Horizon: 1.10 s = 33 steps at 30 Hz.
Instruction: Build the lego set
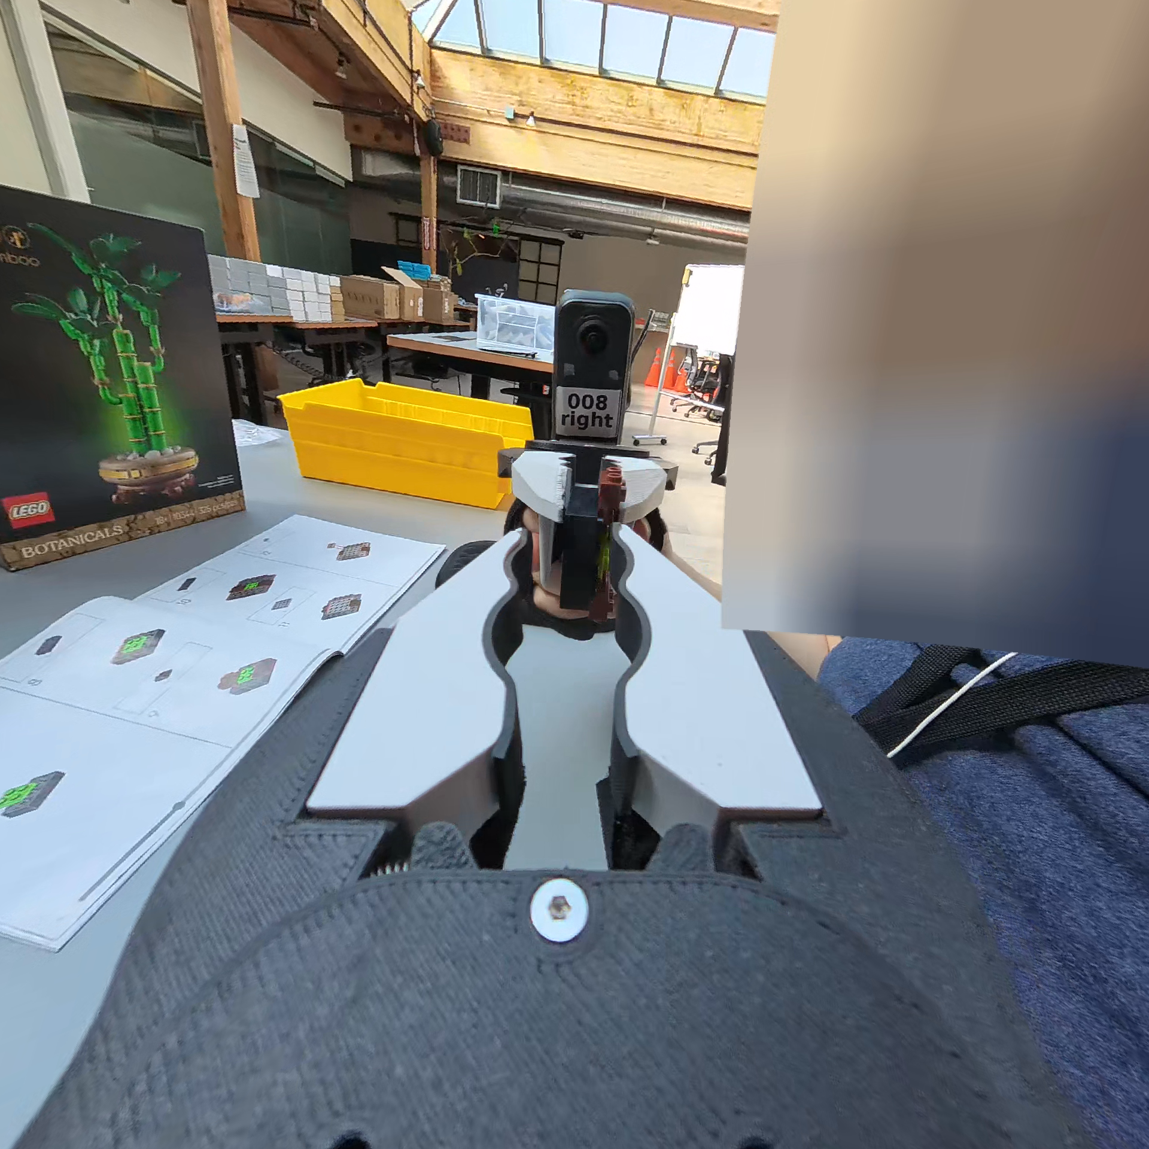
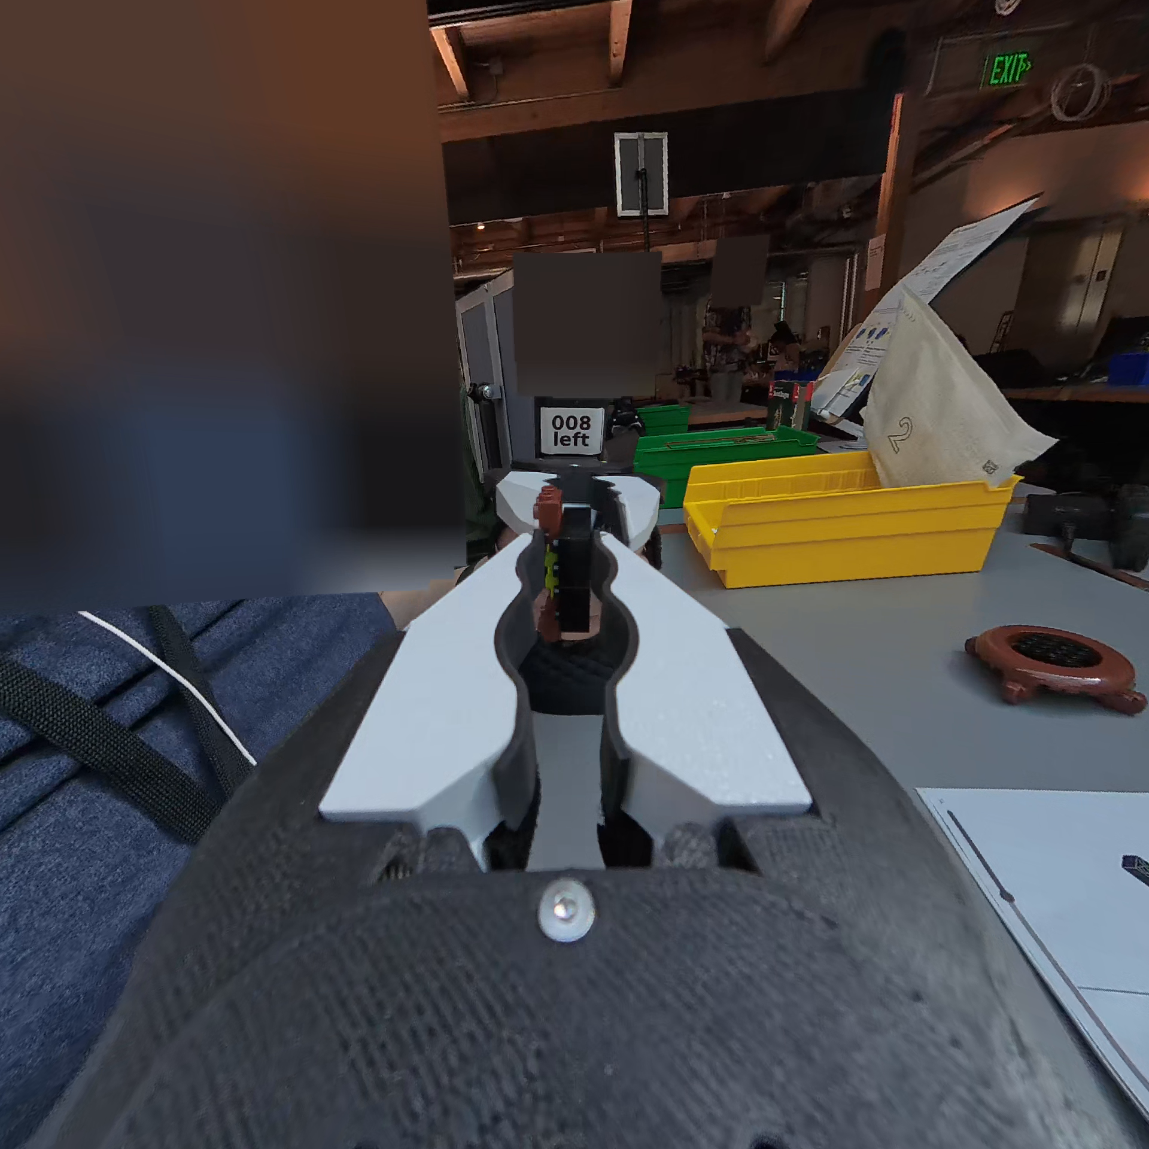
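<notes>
Risk: slip or shear of the small assembly (image 1: 600, 547), in my judgement; both grippers pinch it by thin edges in mid-air, so any twist or uneven squeeze could pop the brown plates off the black brick or drop the lot onto the person's lap.
Cause: the 2 tools face each other head-on with tips nearly touching, leaving little room for correction.
Left gripper (image 1: 566, 541): jaws drawn close together at the tips around the assembly's near edge; whether they actually bear on it I cannot tell.
Right gripper (image 2: 569, 547): jaws narrowed to a slim gap, apparently clamped on the black brick with the brown and lime pieces on its left face.
Assembly: a black brick stack with reddish-brown plates and a lime-green sliver, held upright between the 2 sets of jaws, above the surface (image 2: 870, 653) and near the person's torso.
Instruction booklet (image 1: 186, 653): open flat on the surface, just left of the left gripper.
Brown round base (image 2: 1057, 662): resting on the surface right of the right gripper, well apart from the assembly.
Yellow bin (image 1: 404, 444): farther back on the surface, beyond the grippers.
Set box (image 1: 112, 385): standing upright at the far left.
</notes>
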Available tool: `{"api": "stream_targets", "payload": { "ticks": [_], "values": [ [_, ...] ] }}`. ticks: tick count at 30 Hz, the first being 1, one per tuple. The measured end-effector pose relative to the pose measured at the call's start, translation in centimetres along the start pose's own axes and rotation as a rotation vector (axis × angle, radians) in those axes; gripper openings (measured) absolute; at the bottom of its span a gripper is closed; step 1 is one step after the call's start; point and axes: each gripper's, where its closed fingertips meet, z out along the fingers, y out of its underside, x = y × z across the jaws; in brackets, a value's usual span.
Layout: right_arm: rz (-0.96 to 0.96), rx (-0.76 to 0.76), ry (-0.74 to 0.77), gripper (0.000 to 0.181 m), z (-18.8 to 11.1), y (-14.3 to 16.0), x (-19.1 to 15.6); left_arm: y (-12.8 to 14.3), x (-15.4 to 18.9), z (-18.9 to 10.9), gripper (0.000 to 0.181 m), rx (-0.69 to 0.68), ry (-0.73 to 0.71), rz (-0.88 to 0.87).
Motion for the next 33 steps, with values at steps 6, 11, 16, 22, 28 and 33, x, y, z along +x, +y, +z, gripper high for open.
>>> {"api": "stream_targets", "payload": {
  "ticks": [6,11,16,22,28,33],
  "values": [
    [0.067,0.010,0.017,0.013,-0.2,0.2,0.9,0.4,-0.7,0.4,0.022,-0.006,-0.008,-0.036],
    [0.098,0.012,0.014,0.013,-0.1,0.4,1.1,0.3,-0.9,0.6,0.018,0.034,0.016,-0.092],
    [0.120,0.005,0.025,0.013,-0.2,0.8,1.5,0.5,-1.1,0.4,0.013,0.052,0.031,-0.120],
    [0.139,0.016,0.016,0.013,0.0,0.8,1.6,0.5,-1.2,0.3,0.011,0.065,0.032,-0.123],
    [0.154,0.029,0.008,0.021,0.1,0.8,1.6,0.5,-1.4,0.0,0.011,0.071,0.011,-0.117],
    [0.169,0.022,0.018,0.017,0.0,0.8,1.9,0.6,-1.6,0.0,0.011,0.074,0.003,-0.128]
  ]
}}
